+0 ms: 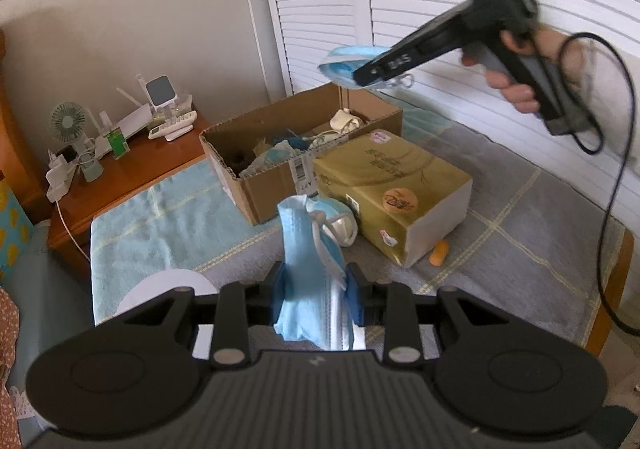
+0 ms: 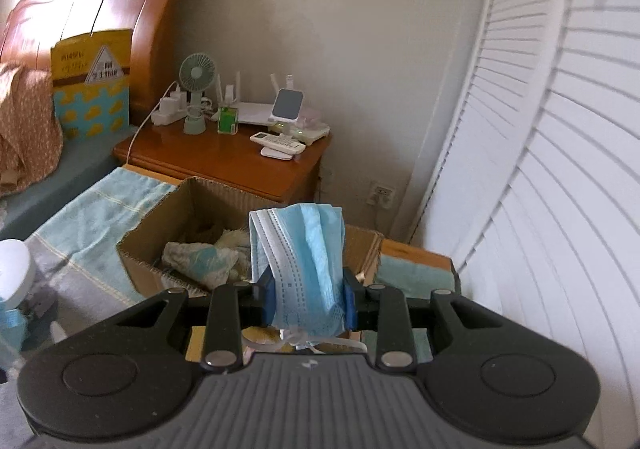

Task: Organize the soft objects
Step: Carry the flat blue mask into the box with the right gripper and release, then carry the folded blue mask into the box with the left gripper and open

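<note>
Both grippers pinch blue masks: the right gripper (image 2: 309, 299) over the cardboard box (image 2: 160, 225), the left gripper (image 1: 318, 289) lower; dangling ear loops (image 2: 304, 341) could snag the rim

The masks (image 2: 304, 265) are light blue. Near the brown box (image 1: 256, 177), the cloth (image 1: 520, 241) is grey with pale stripes.

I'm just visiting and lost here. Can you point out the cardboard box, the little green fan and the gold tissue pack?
cardboard box (image 1: 256, 185), left wrist view, its front wall.
green fan (image 2: 197, 73), right wrist view, its round grille.
gold tissue pack (image 1: 384, 173), left wrist view, its top face.
</note>
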`<act>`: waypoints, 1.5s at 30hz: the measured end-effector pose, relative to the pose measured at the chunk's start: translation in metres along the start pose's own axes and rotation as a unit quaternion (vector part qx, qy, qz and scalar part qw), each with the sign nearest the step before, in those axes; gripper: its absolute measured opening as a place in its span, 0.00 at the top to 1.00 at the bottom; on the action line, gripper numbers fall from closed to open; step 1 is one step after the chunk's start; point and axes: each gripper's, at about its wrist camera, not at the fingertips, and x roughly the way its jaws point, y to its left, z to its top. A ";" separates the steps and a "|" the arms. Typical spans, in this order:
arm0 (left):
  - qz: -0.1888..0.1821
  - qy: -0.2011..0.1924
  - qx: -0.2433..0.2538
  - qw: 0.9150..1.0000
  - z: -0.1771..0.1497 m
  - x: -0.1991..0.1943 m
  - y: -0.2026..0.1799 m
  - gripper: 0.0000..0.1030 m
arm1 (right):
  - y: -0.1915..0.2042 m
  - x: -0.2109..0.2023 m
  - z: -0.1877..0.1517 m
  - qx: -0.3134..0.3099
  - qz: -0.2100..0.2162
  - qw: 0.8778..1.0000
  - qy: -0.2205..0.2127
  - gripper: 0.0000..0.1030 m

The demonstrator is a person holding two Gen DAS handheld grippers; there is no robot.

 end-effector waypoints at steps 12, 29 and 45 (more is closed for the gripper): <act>0.012 0.010 -0.010 1.000 0.007 0.014 0.011 0.71 | -0.004 0.072 0.020 -0.017 0.029 0.999 0.025 0.28; 0.000 0.022 -0.012 1.000 0.024 0.018 0.009 0.71 | -0.019 -0.008 -0.035 0.120 -0.009 0.992 0.029 0.00; 0.007 0.037 -0.053 0.998 0.118 0.063 0.032 0.70 | 0.017 -0.092 -0.092 0.088 -0.038 0.995 -0.005 0.00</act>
